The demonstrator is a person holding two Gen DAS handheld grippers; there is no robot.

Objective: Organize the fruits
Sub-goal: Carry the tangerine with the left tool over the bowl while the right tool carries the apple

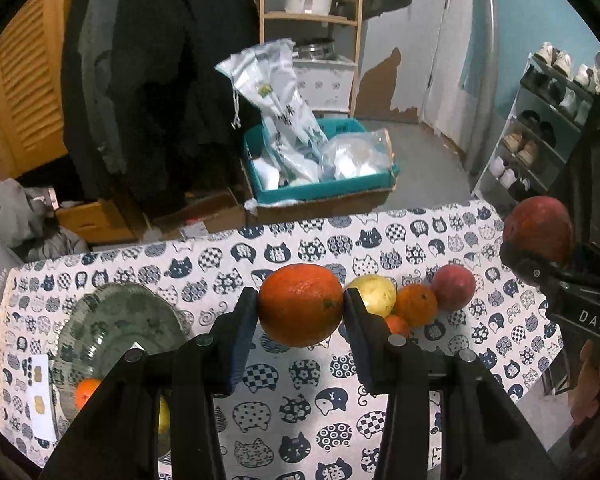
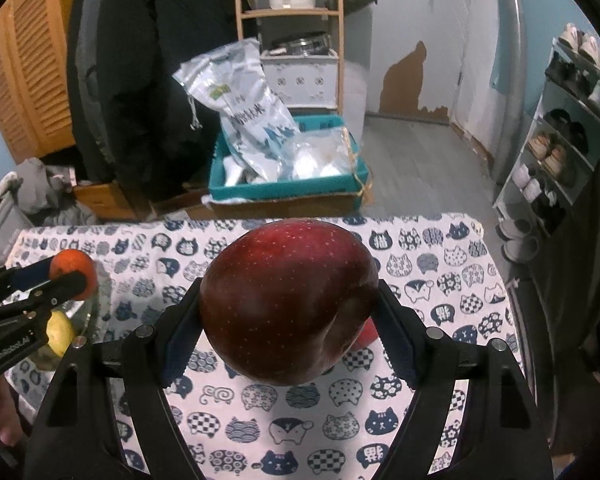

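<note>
My left gripper (image 1: pixel 301 306) is shut on a large orange (image 1: pixel 300 304) and holds it above the cat-print table cloth (image 1: pixel 292 400). My right gripper (image 2: pixel 289 312) is shut on a dark red apple (image 2: pixel 288 300), also above the cloth; it shows at the right of the left wrist view (image 1: pixel 538 230). On the cloth behind the orange lie a yellow fruit (image 1: pixel 374 294), a small orange (image 1: pixel 416 304), a red fruit (image 1: pixel 454 286) and a small orange-red fruit (image 1: pixel 398 325). A glass plate (image 1: pixel 112 332) at the left holds an orange (image 1: pixel 86 392) and a yellow fruit (image 2: pixel 60 332).
A teal box (image 1: pixel 320 188) with plastic bags stands on the floor beyond the table. A shoe rack (image 1: pixel 540 136) is at the right, a dark coat (image 1: pixel 152 80) and cardboard boxes (image 1: pixel 100 220) at the left. A white card (image 1: pixel 42 396) lies by the plate.
</note>
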